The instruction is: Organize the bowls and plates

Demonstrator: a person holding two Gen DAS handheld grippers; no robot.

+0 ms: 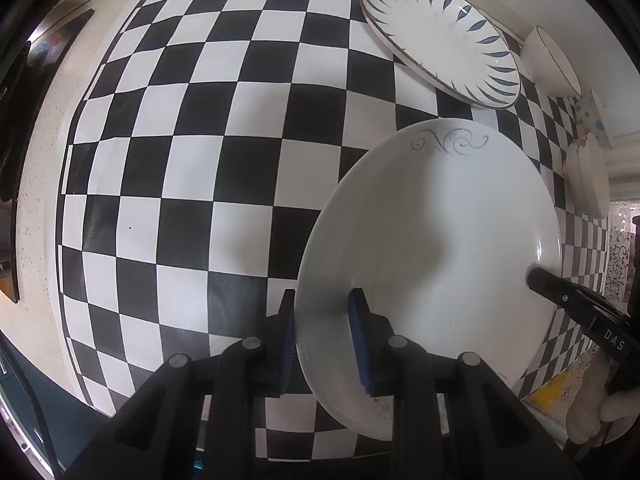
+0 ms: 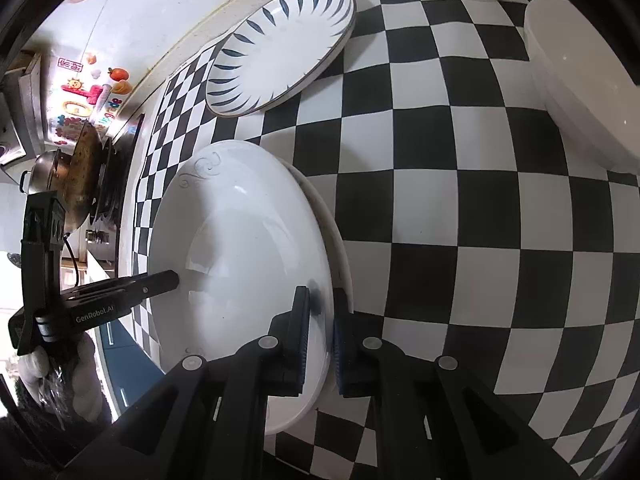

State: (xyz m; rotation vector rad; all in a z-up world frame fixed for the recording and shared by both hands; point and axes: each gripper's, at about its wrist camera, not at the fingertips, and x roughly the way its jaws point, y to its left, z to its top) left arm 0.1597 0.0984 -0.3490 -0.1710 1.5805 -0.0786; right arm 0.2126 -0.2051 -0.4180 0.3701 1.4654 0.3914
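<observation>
A large white plate with a grey scroll mark (image 1: 440,240) is held between both grippers above the checkered mat. My left gripper (image 1: 324,344) is shut on its near rim, one blue pad on each face. My right gripper (image 2: 322,340) is shut on the opposite rim of the same white plate (image 2: 240,260); a second white rim shows just behind it there. Each gripper shows in the other's view, the right one (image 1: 538,276) and the left one (image 2: 172,278). A white plate with blue leaf marks (image 1: 440,36) lies on the mat beyond; it also shows in the right wrist view (image 2: 280,48).
A white bowl (image 1: 552,60) and a stack of small white dishes (image 1: 588,176) stand at the mat's far right edge. A large white dish (image 2: 580,92) sits on the mat (image 2: 460,220) at the right. A stove with pans (image 2: 76,176) lies to the left.
</observation>
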